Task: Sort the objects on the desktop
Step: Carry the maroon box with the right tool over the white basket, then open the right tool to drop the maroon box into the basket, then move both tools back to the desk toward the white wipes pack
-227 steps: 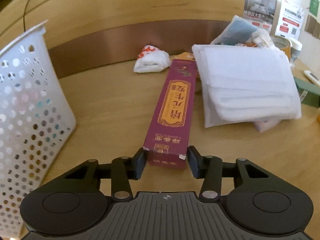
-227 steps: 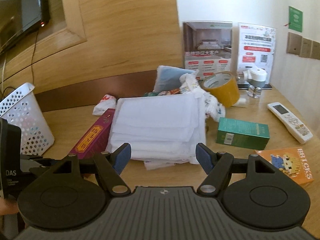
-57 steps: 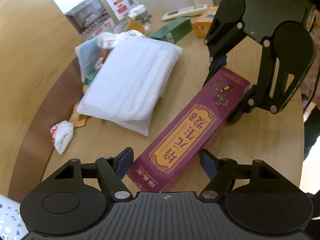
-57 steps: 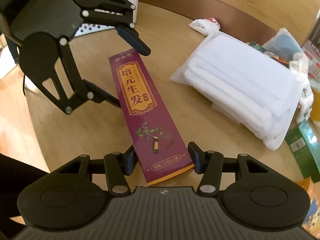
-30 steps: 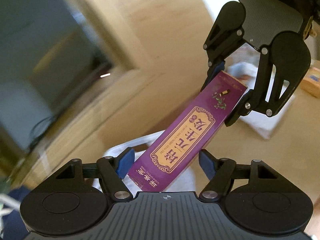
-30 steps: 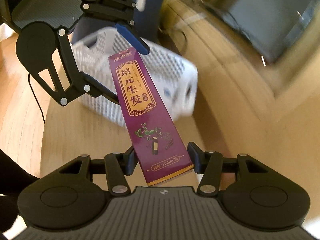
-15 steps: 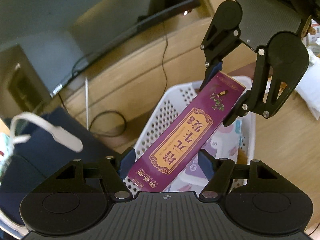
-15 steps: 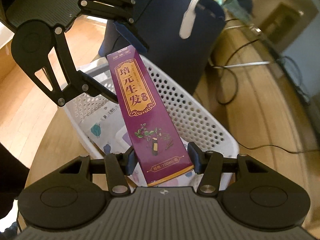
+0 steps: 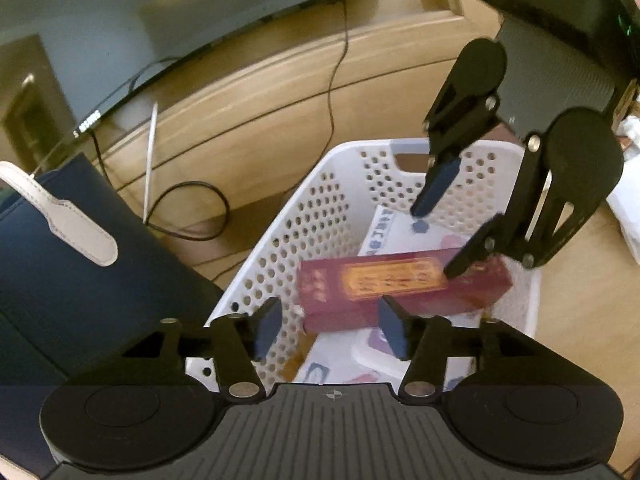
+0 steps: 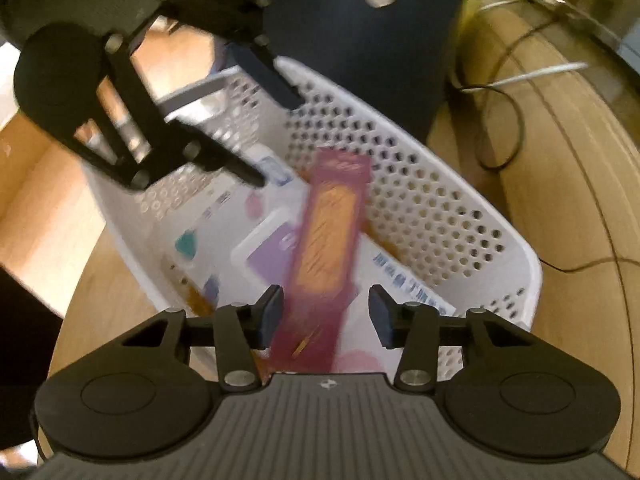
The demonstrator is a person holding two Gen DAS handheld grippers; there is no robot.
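My fingers are spread wide on both sides now, and nothing sits between the pads. The left gripper [image 9: 330,330] is wide open above the near rim, and the right gripper [image 10: 325,317] is just as open at the opposite end. Half a second ago I had the purple box [image 9: 404,286] pinched at each end, tilted up over the basket [image 9: 280,236]; now it's out of both grips and down inside the white perforated basket. In my left view it lies crosswise, gold label up, resting over the packets [image 9: 394,232] already in there. In my right view the box [image 10: 326,248] is smeared with motion blur, lengthwise away from me, so I can't tell whether it has fully settled.

Both grippers hang over the basket mouth, pointing down and toward each other. From the left view my right gripper [image 9: 442,240] reaches in from the upper right, one finger tip just over the box's far end, the other above the packets. From the right view my left gripper [image 10: 276,138] comes in from the upper left, over the basket's far wall.

Beyond the basket: a dark blue bag [image 9: 80,248] with a white strap, a black cable [image 9: 192,212] on the wooden ledge, and a monitor [image 9: 180,12] behind.
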